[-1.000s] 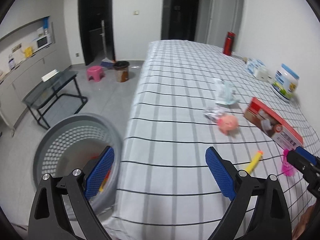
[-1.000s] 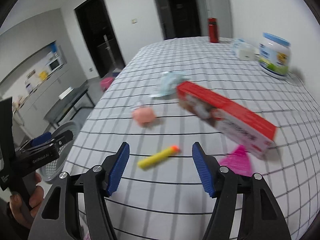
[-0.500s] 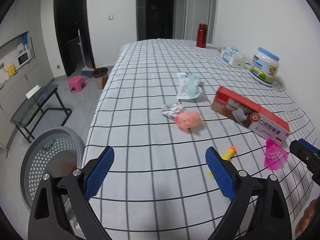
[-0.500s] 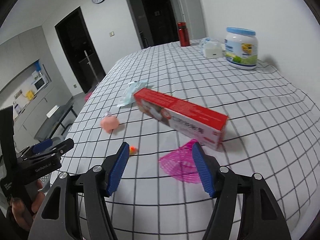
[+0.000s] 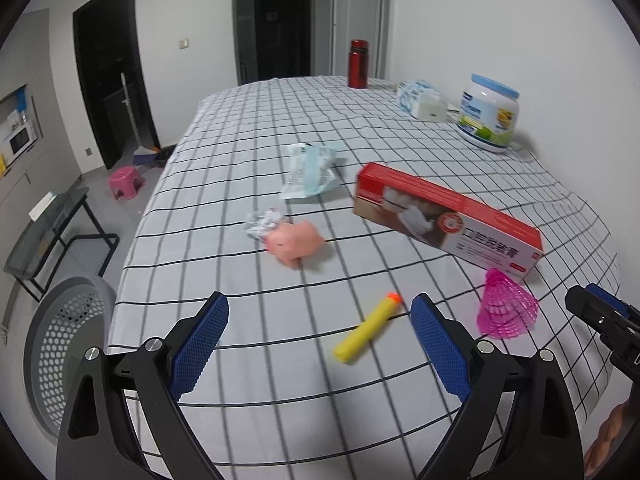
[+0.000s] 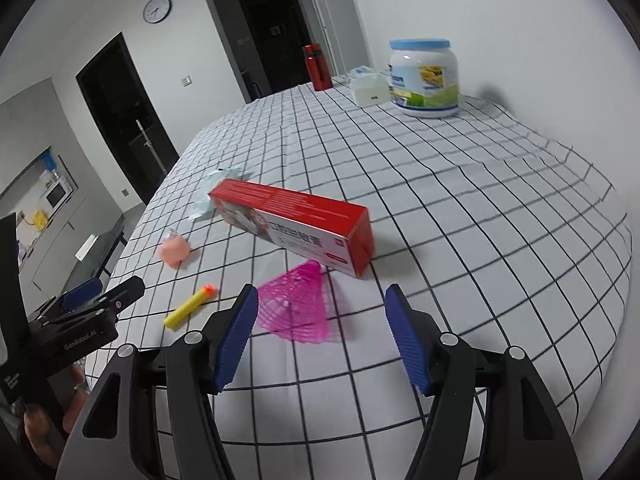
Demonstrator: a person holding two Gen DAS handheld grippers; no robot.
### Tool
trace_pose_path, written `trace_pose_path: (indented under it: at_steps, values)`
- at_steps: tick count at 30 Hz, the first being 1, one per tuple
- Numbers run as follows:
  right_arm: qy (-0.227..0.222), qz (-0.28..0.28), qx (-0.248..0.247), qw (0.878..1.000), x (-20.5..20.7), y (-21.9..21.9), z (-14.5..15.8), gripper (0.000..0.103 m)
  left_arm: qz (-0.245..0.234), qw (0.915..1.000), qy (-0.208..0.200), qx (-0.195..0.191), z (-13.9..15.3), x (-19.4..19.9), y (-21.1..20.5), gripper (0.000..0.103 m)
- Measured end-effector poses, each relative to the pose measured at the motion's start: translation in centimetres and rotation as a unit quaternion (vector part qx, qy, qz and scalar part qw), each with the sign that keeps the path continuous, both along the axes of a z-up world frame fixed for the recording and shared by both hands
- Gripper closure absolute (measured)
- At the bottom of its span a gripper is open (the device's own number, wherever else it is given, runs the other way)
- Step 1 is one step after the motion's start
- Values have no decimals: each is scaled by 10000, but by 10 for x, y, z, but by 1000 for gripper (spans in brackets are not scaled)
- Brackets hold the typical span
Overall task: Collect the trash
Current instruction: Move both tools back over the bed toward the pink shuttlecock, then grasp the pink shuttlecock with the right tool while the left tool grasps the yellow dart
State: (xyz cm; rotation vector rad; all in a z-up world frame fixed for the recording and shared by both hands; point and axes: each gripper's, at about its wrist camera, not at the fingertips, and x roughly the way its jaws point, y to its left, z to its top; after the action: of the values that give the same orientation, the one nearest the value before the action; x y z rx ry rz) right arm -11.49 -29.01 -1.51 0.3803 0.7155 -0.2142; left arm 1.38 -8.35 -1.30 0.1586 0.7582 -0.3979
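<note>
Left view alone shows grey basket (image 5: 60, 344), crumpled wrapper (image 5: 262, 222).

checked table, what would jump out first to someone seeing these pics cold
The long red box lying across the middle of the checked table stands out most, with a bright pink mesh cone just in front of its near end, between the open right gripper fingers. Left of the cone lies a yellow foam dart, ahead of the open left gripper, and a grey perforated basket sits on the floor off the table's left edge.
</note>
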Motion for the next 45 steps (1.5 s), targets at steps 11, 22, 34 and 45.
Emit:
trace_pose_path:
  at_steps: [11, 22, 34, 45]
  values:
    - [225, 191, 59, 9995, 21, 10, -21, 40, -67, 9999, 81, 125, -13, 7, -8, 12]
    - [632, 161, -127, 9978, 44, 16, -44, 40, 35, 9992, 333, 204, -32, 18, 1, 12]
    - [821, 202, -196, 9962, 64, 15, -50, 63, -50, 9986, 464, 241, -41, 24, -2, 12]
    - [601, 450, -128, 9971, 65, 22, -47, 98, -127, 9982, 537, 254, -45, 23, -5, 12]
